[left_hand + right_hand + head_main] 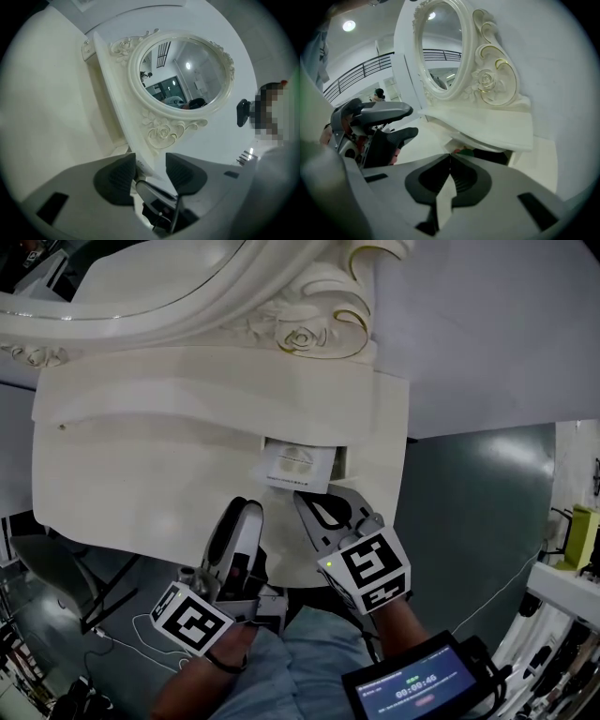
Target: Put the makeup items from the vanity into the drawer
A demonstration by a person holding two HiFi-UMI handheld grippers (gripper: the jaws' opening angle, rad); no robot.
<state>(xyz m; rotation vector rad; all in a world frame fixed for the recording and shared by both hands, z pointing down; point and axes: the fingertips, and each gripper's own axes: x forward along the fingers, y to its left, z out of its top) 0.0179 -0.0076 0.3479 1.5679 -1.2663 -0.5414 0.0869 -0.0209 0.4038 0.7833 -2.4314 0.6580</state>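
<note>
Two grippers are hanging at the front edge of the vanity [112,474], and we are reading the drawer [341,463] as lying straight ahead of the right gripper [307,502], just beyond its tips. A pale packet [298,465] is sitting in the drawer's mouth, its longer side running across. We are carrying the right gripper with its jaws pressed together and nothing plainly between them. The left gripper [246,510] is standing wide and empty, slightly farther off, so we are judging the right the nearer hand.
</note>
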